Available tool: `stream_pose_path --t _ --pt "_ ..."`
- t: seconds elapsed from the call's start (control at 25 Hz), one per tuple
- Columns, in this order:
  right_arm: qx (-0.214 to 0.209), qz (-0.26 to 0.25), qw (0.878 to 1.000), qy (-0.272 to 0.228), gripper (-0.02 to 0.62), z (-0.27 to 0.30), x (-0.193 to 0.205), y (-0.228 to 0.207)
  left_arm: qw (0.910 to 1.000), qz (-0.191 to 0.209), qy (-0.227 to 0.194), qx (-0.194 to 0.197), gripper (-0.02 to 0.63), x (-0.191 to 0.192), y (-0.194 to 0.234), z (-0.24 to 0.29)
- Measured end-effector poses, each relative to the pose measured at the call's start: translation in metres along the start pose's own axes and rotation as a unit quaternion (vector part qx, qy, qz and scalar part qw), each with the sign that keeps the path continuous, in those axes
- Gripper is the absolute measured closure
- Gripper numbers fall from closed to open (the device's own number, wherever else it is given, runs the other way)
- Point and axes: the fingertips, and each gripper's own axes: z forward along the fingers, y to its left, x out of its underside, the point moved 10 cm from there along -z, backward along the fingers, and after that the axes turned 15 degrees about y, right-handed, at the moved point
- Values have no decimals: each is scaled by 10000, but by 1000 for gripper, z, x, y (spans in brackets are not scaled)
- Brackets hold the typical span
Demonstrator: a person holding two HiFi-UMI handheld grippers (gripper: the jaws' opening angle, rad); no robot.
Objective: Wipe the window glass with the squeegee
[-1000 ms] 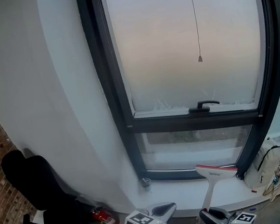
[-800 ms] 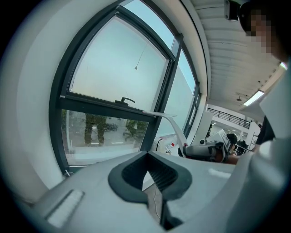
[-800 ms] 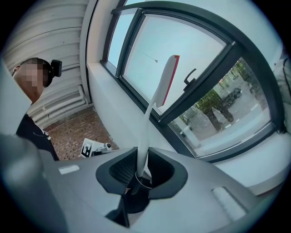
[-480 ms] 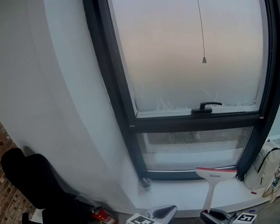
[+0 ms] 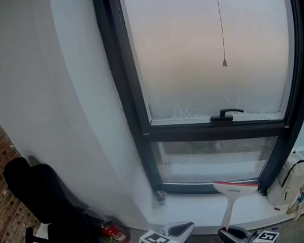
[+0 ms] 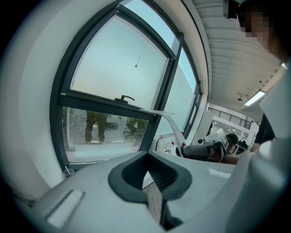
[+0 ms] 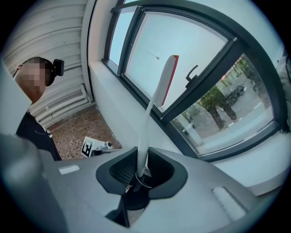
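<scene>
We clamp the squeegee (image 7: 157,98) in the right gripper (image 7: 138,170), blade up for the glass (image 5: 197,48); left gripper (image 6: 152,182) closed, empty.

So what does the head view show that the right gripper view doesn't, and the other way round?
Only the head view: a black chair, a red fire extinguisher and a white bag on the sill. Only the right gripper view: the person, and the right tool shut on the squeegee by its handle. Both: the window, its handle and the squeegee.
</scene>
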Motion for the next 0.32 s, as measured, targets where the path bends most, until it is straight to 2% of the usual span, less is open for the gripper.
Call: stream_pose_path --t 0.32 --pt "-64 16 10000 39 508 5 2 2 9999 -12 104 -40 606 3 5 -3"
